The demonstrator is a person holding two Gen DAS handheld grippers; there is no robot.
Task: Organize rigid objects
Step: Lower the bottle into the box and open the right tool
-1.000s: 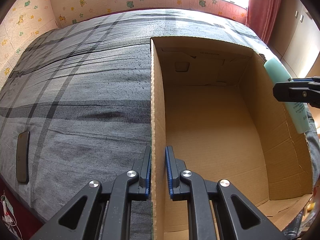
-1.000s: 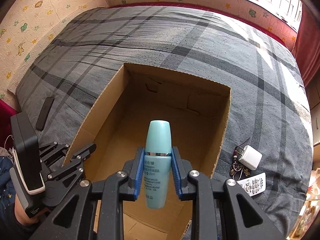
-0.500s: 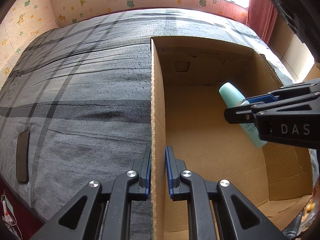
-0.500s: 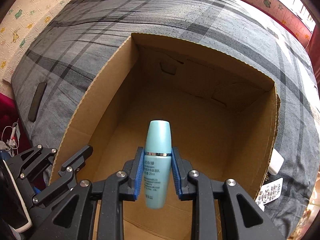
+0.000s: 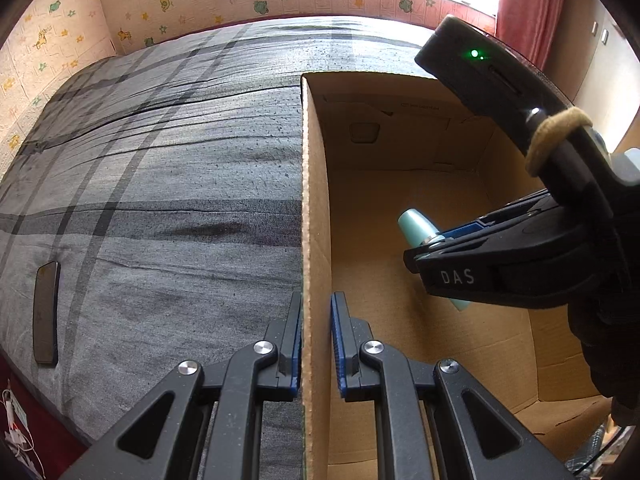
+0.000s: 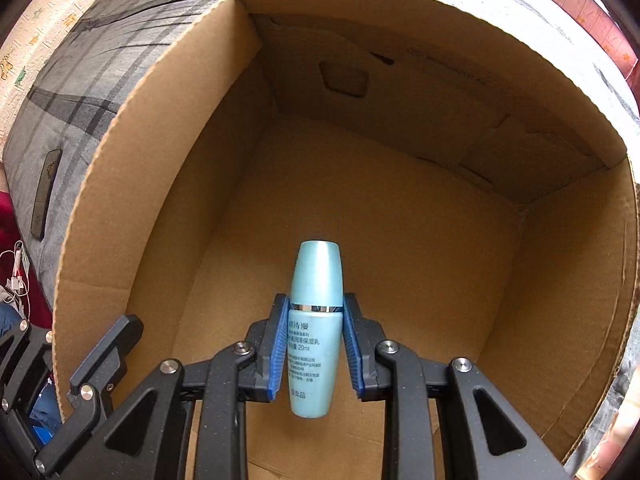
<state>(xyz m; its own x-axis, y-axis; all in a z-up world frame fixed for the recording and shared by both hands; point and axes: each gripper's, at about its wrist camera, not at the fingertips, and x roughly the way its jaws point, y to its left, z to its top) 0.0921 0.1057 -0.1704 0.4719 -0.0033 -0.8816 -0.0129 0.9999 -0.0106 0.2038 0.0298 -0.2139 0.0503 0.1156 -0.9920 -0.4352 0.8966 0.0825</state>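
Left gripper (image 5: 316,336) sitting at left, jaws clamping cardboard box (image 5: 314,208) side wall, steadying it. Right gripper (image 6: 316,344) reaching inside box, jaws pinching teal bottle (image 6: 316,320) at silver collar. Bottle's long axis running along fingers, cap leading toward box floor, base trailing behind pads. Bottle hanging clear above floor; judging release needing further lowering.

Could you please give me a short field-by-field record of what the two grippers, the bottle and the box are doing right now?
left gripper: shut on the box wall
right gripper: shut on the bottle, pointing down into the box
bottle: teal, cap end forward, above the box floor, not touching it
box: open cardboard, nothing seen on its floor
bed: grey plaid cover, box resting on it
phone: dark, flat on the bed, outside the box
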